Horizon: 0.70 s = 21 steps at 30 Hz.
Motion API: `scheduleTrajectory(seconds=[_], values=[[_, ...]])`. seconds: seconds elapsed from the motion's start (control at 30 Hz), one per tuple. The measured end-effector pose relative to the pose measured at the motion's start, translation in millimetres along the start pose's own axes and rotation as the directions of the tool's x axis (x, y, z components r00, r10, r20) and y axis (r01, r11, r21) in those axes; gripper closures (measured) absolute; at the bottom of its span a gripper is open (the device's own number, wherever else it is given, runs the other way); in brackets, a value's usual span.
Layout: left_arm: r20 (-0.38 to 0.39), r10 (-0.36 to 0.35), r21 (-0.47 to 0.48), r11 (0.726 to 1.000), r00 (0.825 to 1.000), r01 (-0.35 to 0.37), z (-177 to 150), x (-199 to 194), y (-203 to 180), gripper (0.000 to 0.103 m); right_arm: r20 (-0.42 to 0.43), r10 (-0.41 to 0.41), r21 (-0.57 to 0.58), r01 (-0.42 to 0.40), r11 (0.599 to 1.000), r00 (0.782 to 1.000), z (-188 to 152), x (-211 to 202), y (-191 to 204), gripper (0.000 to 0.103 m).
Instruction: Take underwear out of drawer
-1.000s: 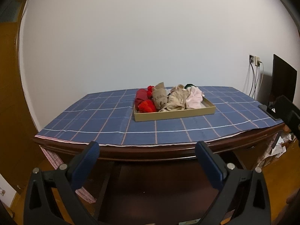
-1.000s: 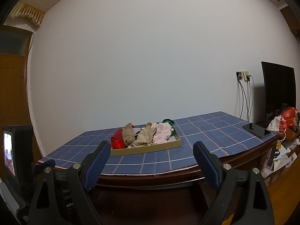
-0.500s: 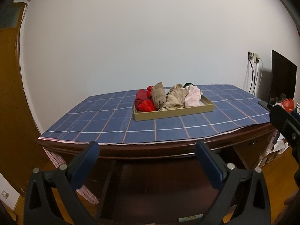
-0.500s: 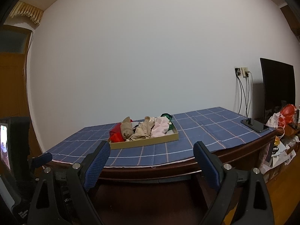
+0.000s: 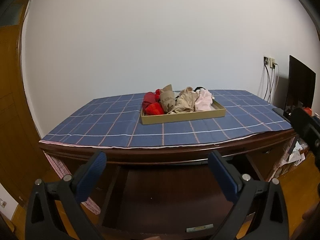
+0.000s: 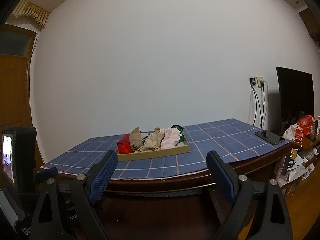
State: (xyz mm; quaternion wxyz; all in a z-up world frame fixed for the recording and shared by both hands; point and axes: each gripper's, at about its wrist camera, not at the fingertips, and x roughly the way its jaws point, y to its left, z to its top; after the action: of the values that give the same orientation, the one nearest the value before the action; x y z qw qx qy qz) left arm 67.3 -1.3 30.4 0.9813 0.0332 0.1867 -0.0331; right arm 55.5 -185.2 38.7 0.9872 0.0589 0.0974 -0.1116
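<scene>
Underwear: a heap of crumpled garments (image 5: 177, 102) fills the left and middle of the drawer; from left to right a dark red and bright red piece (image 5: 152, 105), two tan pieces (image 5: 167, 100), a pale pink piece (image 5: 204, 101); a green piece (image 6: 178, 128) shows at the back in the right wrist view.
Drawer: a shallow tan tray-like box (image 5: 184, 116) standing free on top of the table, toward the far side and a little right of centre; its right end is bare of cloth.
Tablecloth: dark blue with a grid of pink and white lines (image 5: 112, 126); it covers the tabletop and its hem runs along the near edge.
Table: dark red-brown wood (image 5: 160, 156), rounded front edge, set against a plain white wall (image 5: 150, 40).
Left gripper: low in front of the table's near edge (image 5: 158, 170); its blue-padded fingers (image 5: 94, 170) stand wide apart with nothing between them, well short of the drawer.
Right gripper: likewise before the near edge (image 6: 160, 172); fingers (image 6: 105, 170) wide apart, nothing between them, apart from the drawer.
Phone: a dark slab (image 6: 269, 137) lying on the cloth at the table's right end.
Screen: a large black panel (image 6: 294, 100) standing beyond the right end of the table.
Socket: a wall outlet (image 6: 258, 80) with cables hanging down, left of the screen.
Clutter: bags and papers (image 6: 302, 132) beside the right end of the table.
Door: brown wood (image 5: 10, 100) at the far left.
</scene>
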Motion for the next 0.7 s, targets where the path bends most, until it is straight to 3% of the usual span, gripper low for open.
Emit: scheduleTrajectory(seconds=[0.7], values=[[0.034, 0.025, 0.013, 1.0, 0.999, -0.025, 2.9, -9.4, 0.0, 0.0, 0.009, -0.001, 0.005, 0.001, 1.0, 1.0, 0.8, -3.1, 0.2, 0.011]])
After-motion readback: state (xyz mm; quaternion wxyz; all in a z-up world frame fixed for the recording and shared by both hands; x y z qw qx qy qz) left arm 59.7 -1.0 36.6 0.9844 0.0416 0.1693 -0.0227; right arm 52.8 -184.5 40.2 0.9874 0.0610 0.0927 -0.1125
